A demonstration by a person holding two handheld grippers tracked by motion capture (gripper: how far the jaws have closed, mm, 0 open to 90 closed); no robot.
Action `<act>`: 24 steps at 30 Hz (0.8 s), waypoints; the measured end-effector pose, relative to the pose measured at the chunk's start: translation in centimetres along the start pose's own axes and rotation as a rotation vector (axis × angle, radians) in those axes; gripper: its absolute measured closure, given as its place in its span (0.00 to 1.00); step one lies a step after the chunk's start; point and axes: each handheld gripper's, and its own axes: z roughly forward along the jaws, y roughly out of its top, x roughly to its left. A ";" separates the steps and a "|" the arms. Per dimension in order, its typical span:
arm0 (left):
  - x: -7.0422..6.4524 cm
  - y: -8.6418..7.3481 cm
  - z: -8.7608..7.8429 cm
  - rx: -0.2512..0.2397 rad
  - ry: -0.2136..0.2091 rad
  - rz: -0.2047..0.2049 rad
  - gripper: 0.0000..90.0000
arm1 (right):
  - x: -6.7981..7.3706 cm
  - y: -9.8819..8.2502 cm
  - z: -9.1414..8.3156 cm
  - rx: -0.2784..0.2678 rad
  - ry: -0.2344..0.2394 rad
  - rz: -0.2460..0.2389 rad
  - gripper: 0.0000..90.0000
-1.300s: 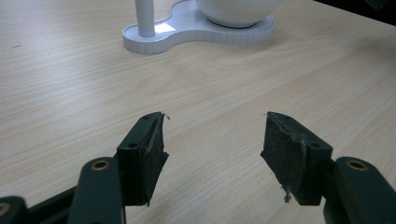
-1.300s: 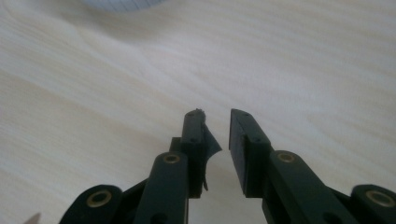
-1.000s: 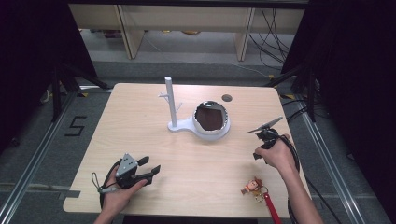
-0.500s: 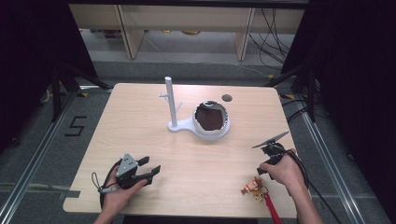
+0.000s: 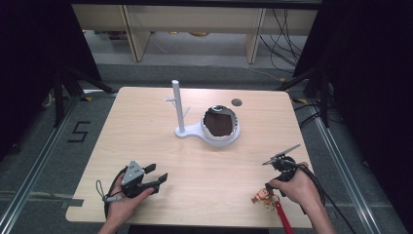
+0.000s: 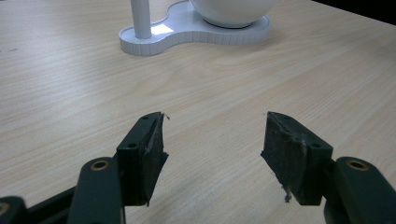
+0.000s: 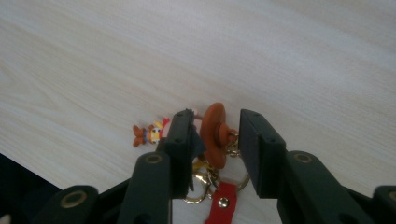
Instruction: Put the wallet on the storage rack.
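Light wooden surface (image 5: 146, 126), mostly bare; a white stand (image 5: 204, 129) with an upright post and a round bowl-like part sits at the middle-far portion, well apart from both hands. Left tongs (image 5: 158, 174) rest near the front-left edge, spread wide with nothing between the pads (image 6: 149, 149), aimed toward the stand across open wood. Right tongs (image 7: 215, 135) are at the front-right corner, tipped down over the keychain (image 5: 265, 196), which lies flat close to the near edge. The jaws have just been opening and now stand partly spread, straddling the keychain's brown hat-shaped disc (image 7: 214, 133); a gap shows on both sides, so the pads do not appear to press it yet. The little figure (image 7: 150, 133) sticks out to the left beyond one jaw, and the gold ring (image 7: 200, 184) and red strap (image 5: 282, 220) trail back toward the person. So the long axis seems to run roughly along the tongs' reach, strap end nearest the edge. Right hand (image 5: 299, 187) is clearly the nearer one. Room to lift is free upward and toward the middle; the near edge is the tight side.
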 end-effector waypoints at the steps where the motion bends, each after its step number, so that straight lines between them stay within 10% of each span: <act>1: 0.0 0.0 0.0 -0.001 0.000 0.000 0.41 | 0.0 -0.1 0.3 0.002 -0.003 -0.024 0.78; 6: 0.0 0.0 0.0 0.001 0.001 -0.002 0.41 | -0.1 0.0 1.0 0.003 -0.025 -0.110 0.82; 24: 0.0 0.0 0.0 -0.001 0.000 0.001 0.41 | 0.1 -0.2 1.1 0.039 -0.050 -0.134 0.82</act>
